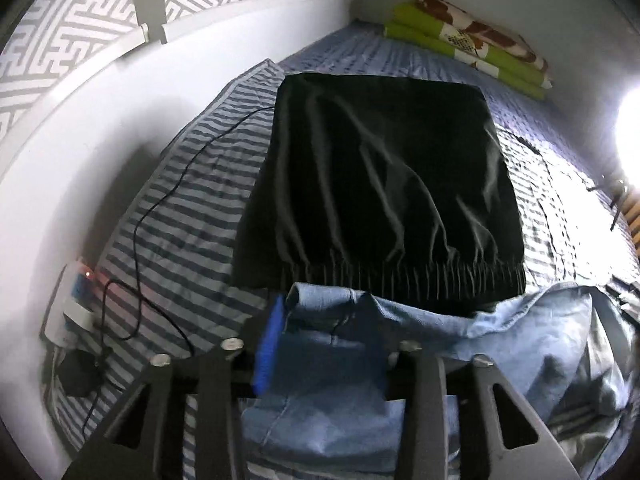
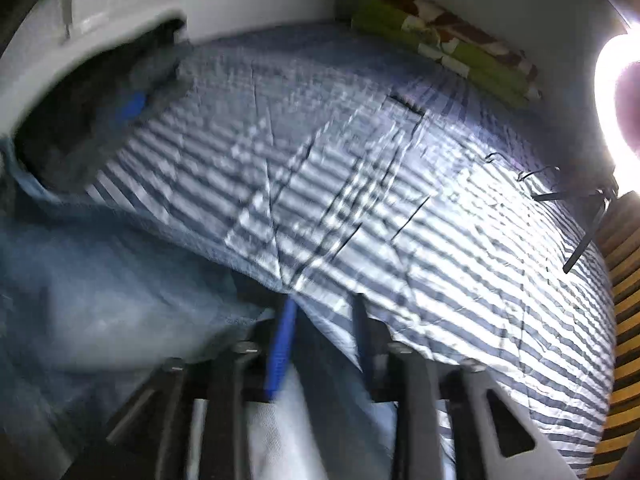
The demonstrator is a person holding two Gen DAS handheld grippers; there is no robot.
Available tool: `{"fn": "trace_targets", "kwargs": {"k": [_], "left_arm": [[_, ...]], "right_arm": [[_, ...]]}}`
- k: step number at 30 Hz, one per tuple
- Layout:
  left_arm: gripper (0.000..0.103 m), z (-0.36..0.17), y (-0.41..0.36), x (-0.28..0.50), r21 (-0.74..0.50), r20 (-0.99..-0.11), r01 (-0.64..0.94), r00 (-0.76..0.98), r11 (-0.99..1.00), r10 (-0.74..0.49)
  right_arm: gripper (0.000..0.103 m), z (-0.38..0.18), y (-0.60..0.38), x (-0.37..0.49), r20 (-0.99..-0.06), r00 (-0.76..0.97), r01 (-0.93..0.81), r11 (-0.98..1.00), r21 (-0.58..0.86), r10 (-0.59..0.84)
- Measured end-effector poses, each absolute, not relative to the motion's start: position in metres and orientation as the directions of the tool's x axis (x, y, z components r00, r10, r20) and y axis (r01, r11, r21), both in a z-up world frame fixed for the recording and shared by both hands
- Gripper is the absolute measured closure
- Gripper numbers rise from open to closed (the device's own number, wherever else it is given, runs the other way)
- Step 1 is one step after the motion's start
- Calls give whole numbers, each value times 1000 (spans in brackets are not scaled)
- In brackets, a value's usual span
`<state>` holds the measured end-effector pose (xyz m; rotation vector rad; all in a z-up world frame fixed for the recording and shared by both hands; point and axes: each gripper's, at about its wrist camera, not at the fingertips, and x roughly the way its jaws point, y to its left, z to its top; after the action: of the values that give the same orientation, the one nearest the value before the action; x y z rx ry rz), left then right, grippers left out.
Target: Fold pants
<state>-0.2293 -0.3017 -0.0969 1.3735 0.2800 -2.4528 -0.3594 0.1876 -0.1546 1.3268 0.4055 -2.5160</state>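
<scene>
Now the light blue jeans (image 1: 500,324) lie crumpled at about 6 o'clock in the left wrist view, on the striped bedsheet (image 1: 180,220), and their upper edge touches the folded black pants (image 1: 380,184) near the centre. The left gripper (image 1: 324,344) stands released over the denim; cloth lies between its fingers, but the pads seem not to press it. The right gripper (image 2: 320,320) is also parted, above the edge of the jeans; the view is blurred. A risk, I think: closing here may catch the sheet together with the denim, or the black cable (image 1: 136,240) at 9 o'clock. No readable writing is seen.
</scene>
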Motion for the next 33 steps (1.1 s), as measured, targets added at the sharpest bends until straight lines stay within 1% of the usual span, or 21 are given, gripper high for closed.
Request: {"fn": "trace_targets", "kwargs": {"k": [1, 3, 4, 7, 9, 10, 11, 14, 17, 19, 21, 23, 25, 27, 29, 30, 31, 32, 33], "left_arm": [[59, -92, -303, -222, -11, -851, 365, -492, -931, -183], [58, -85, -302, -211, -2, -847, 361, -497, -933, -190], [58, -79, -303, -203, 10, -842, 363, -500, -932, -204], [58, -59, -287, -176, 33, -819, 347, -528, -937, -225], [58, -52, -260, -166, 29, -814, 290, -548, -956, -191], [58, -51, -246, -165, 27, -815, 258, -554, -966, -171], [58, -50, -228, -166, 25, -814, 221, -561, -975, -148], [58, -56, -161, -184, -40, -827, 75, -562, -996, -9], [58, -82, -87, -221, -82, -853, -57, -512, -995, 100], [58, -104, -48, -246, -126, -871, -108, -464, -986, 163], [58, -126, -15, -269, -163, -880, -142, -425, -976, 209], [58, -146, 16, -288, -130, -891, -169, -411, -977, 190], [58, -163, 40, -307, -140, -900, -187, -385, -972, 203], [58, -179, 57, -323, -122, -913, -198, -363, -973, 188], [58, -195, 66, -336, -63, -925, -209, -355, -976, 135], [58, -201, 68, -341, -41, -929, -205, -353, -978, 113], [58, -207, 66, -348, -38, -932, -192, -349, -981, 104], [58, -211, 64, -353, -44, -932, -178, -346, -983, 105], [56, -214, 60, -356, -49, -932, -167, -347, -985, 105]], "right_arm": [[60, -142, 200, -357, -819, -559, 354, -930, -97, -127], [58, -111, 231, -345, -788, -592, 326, -944, -45, -167], [54, -93, 259, -329, -764, -623, 291, -956, -27, -168], [46, -65, 328, -290, -725, -679, 161, -987, 4, -114], [45, -63, 380, -256, -724, -689, 57, -998, -10, -32], [44, -68, 413, -234, -733, -679, -15, -999, -35, 36], [44, -73, 433, -223, -741, -668, -55, -998, -41, 68], [44, -95, 502, -187, -774, -621, -206, -978, 14, 120], [44, -119, 541, -180, -797, -598, -286, -951, 116, 82], [44, -133, 553, -190, -809, -586, -291, -942, 165, 40], [44, -146, 562, -191, -831, -556, -301, -939, 164, 33], [44, -159, 564, -203, -857, -512, -315, -941, 123, 59], [44, -173, 571, -209, -872, -481, -332, -939, 85, 91], [44, -186, 579, -211, -880, -469, -349, -931, 110, 72], [44, -192, 585, -215, -879, -475, -349, -925, 152, 35], [50, -194, 586, -215, -873, -487, -340, -924, 173, 16], [77, -193, 586, -215, -864, -503, -329, -924, 196, -4], [93, -191, 586, -215, -856, -517, -324, -920, 221, -23], [101, -189, 585, -216, -848, -528, -324, -916, 238, -34]]}}
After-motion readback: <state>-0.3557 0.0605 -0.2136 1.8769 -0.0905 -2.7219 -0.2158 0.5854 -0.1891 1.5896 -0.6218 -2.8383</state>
